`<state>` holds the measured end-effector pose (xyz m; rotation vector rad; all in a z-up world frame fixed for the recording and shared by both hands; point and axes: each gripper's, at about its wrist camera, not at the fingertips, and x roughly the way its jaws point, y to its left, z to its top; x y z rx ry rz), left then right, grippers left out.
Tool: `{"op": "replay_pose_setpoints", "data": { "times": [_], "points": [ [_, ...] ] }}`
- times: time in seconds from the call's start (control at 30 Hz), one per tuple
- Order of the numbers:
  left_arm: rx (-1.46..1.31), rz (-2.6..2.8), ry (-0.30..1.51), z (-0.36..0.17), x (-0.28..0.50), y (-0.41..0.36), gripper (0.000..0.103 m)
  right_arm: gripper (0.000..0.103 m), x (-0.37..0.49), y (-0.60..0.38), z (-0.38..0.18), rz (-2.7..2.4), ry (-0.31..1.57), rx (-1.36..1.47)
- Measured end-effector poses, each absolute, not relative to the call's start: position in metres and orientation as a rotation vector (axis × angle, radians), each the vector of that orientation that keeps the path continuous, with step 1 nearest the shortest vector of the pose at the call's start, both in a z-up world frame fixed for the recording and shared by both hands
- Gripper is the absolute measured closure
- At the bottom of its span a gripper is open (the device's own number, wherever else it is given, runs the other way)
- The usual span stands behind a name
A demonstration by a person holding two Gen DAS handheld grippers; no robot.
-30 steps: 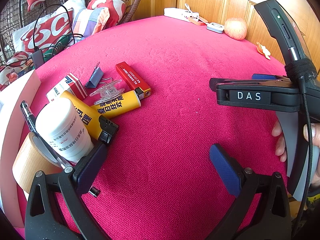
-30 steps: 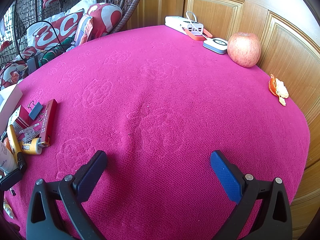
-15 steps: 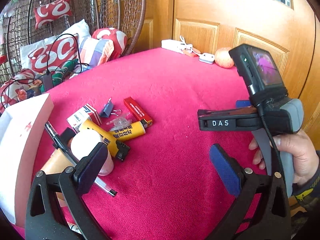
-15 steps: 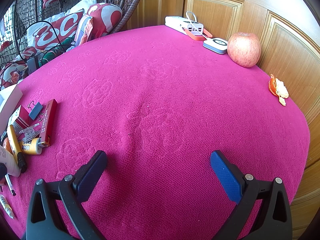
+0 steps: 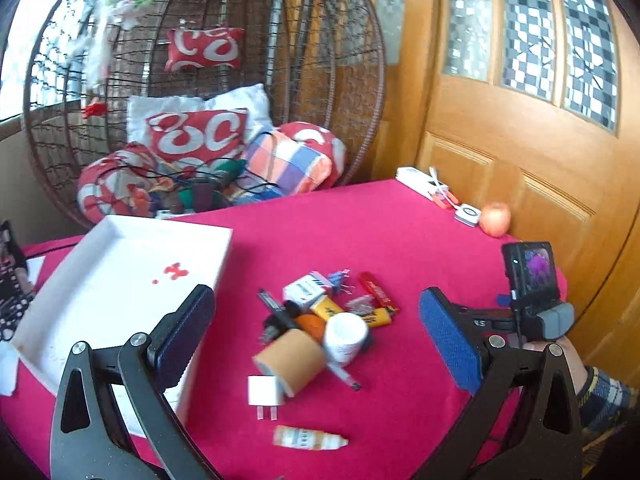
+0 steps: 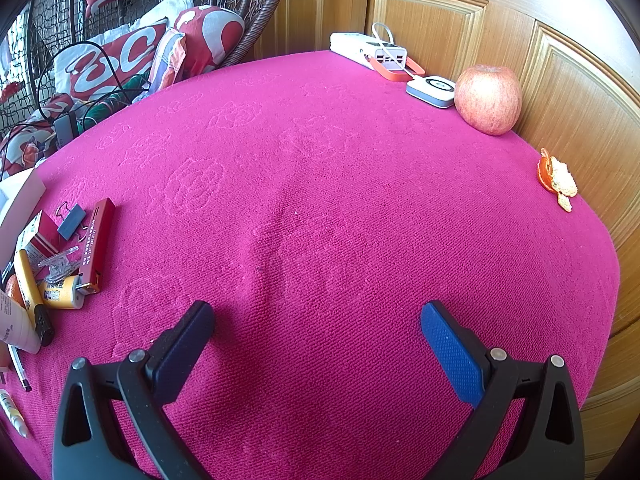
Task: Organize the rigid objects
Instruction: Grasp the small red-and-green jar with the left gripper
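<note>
Our left gripper (image 5: 316, 344) jaws wide above the clutter pile mid-frame, red rectangular lighter (image 5: 375, 289) long axis running upper-left to lower-right, our right gripper (image 6: 318, 344) jaws wide over bare magenta tablecloth (image 6: 340, 200), white shallow tray (image 5: 120, 280) at left

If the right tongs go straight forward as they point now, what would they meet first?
Probably nothing soon. The right tongs are open over bare pink tablecloth, and the way ahead looks free up to the wooden door. The apple lies off to the right, though depth is unclear.
</note>
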<state>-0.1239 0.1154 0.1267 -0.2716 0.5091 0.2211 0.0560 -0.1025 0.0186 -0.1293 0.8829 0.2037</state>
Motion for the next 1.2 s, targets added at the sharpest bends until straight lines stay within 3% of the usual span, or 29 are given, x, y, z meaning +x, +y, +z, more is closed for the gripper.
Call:
{"op": "replay_pose_setpoints", "data": {
  "times": [0.13,0.27,0.6,0.7,0.73,0.8,0.83,0.87,1.07,1.2],
  "points": [
    [-0.337,0.354,0.52,0.12,-0.168,0.159,0.0,0.0,0.056,-0.103,0.019,0.204,0.882,-0.13],
    [-0.384,0.411,0.643,0.084,-0.195,0.179,0.0,0.0,0.056,-0.103,0.019,0.204,0.882,-0.13],
    [-0.282,0.393,0.888,0.011,-0.202,0.128,0.001,0.0,0.056,-0.102,0.018,0.203,0.881,-0.13],
    [-0.321,0.405,0.903,0.005,-0.199,0.133,0.016,0.0,0.056,-0.102,0.018,0.203,0.88,-0.13],
    [-0.33,0.405,0.917,0.003,-0.197,0.135,0.033,0.0,0.055,-0.102,0.019,0.203,0.879,-0.13],
    [-0.314,0.417,0.914,0.004,-0.196,0.135,0.042,0.0,0.054,-0.102,0.02,0.216,0.873,-0.126],
    [-0.317,0.406,0.909,0.005,-0.197,0.136,0.056,0.0,0.052,-0.102,0.022,0.248,0.859,-0.115],
    [-0.319,0.402,0.904,0.006,-0.199,0.136,0.061,0.0,0.045,-0.101,0.028,0.295,0.824,-0.099],
    [-0.33,0.402,0.873,0.005,-0.204,0.137,0.062,0.0,-0.035,-0.05,0.08,0.694,0.445,-0.244],
    [-0.339,0.416,0.852,0.005,-0.209,0.138,0.062,0.0,-0.048,0.002,0.072,0.839,0.475,-0.412]
  ]
}}
